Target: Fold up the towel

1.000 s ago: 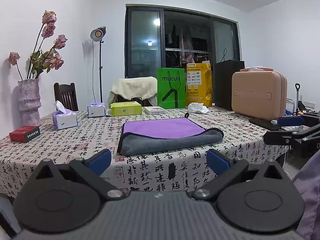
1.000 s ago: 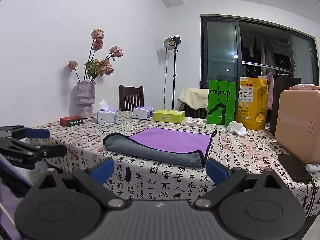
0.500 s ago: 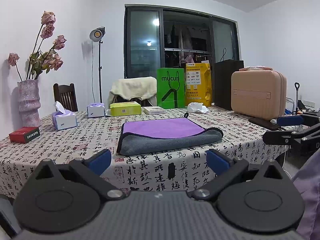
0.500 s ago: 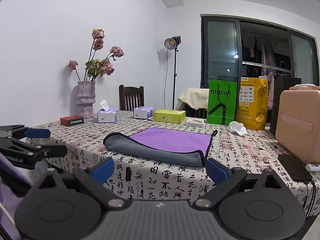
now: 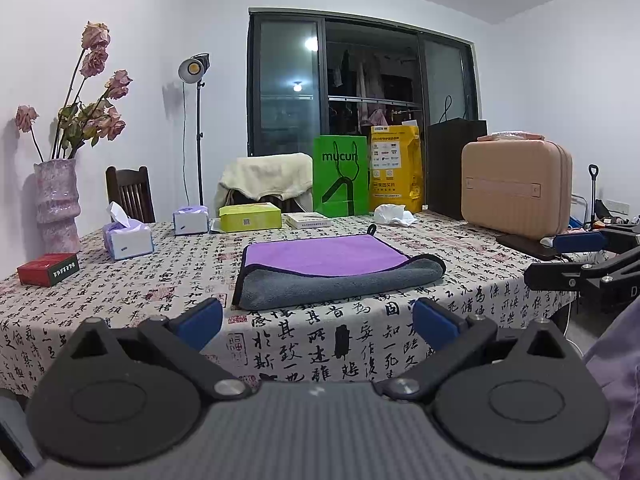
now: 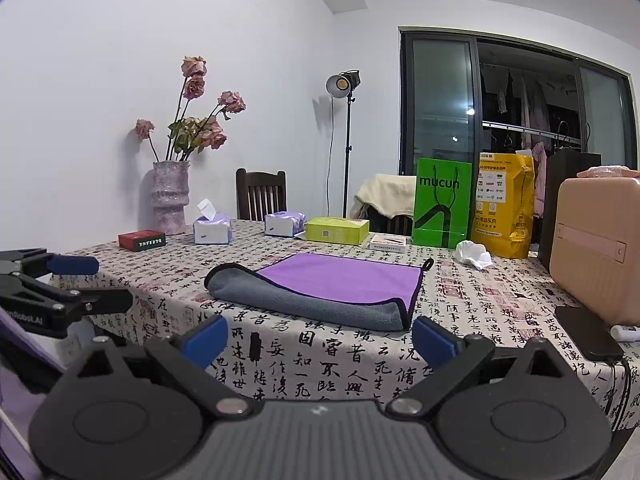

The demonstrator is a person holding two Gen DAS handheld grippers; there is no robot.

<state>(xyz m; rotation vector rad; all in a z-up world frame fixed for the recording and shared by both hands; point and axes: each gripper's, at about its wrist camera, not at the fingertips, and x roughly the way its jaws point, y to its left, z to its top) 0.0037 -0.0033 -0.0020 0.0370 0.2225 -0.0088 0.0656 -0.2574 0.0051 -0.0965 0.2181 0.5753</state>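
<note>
A purple towel with a grey underside (image 5: 332, 268) lies on the patterned tablecloth (image 5: 160, 280), its near edge rolled over so the grey shows. It also shows in the right wrist view (image 6: 320, 288). My left gripper (image 5: 318, 326) is open and empty, held off the table's near edge, short of the towel. My right gripper (image 6: 318, 338) is open and empty, also in front of the table's edge. Each gripper shows at the side of the other's view: the right one (image 5: 580, 256) and the left one (image 6: 68, 280).
On the table stand a pink suitcase (image 5: 516, 188), green bag (image 5: 340, 176), yellow bag (image 5: 394, 168), tissue boxes (image 5: 128, 236), a yellow-green box (image 5: 250, 216), red box (image 5: 48, 268), vase with flowers (image 5: 56, 200), and a black phone (image 6: 588, 332). Chairs and a lamp stand behind.
</note>
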